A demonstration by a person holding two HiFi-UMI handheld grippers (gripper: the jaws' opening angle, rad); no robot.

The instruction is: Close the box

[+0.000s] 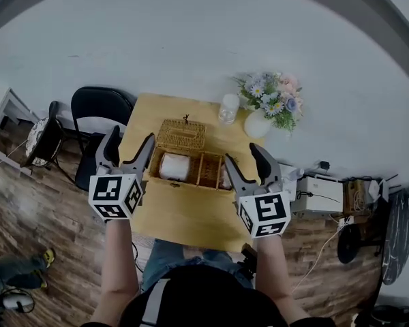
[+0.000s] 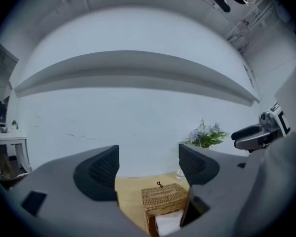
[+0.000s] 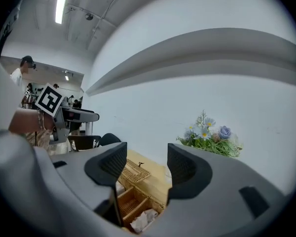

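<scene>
A wicker box (image 1: 208, 171) stands open on the wooden table (image 1: 184, 213), its woven lid (image 1: 180, 135) folded back on the far side. A white bundle (image 1: 174, 165) lies in its left compartment. My left gripper (image 1: 131, 138) hovers open at the box's left end, nothing between its fingers. Open too, my right gripper (image 1: 242, 154) hangs over the box's right end. In the left gripper view the box (image 2: 163, 196) shows low between the open gripper (image 2: 148, 164). The right gripper view has the box (image 3: 133, 201) and lid (image 3: 134, 171) below the open gripper (image 3: 145, 164).
A white vase of flowers (image 1: 259, 122) and a clear glass (image 1: 228, 107) stand on the table's far right corner. A black chair (image 1: 99, 114) sits left of the table. White equipment and cables (image 1: 317, 193) lie on the floor to the right.
</scene>
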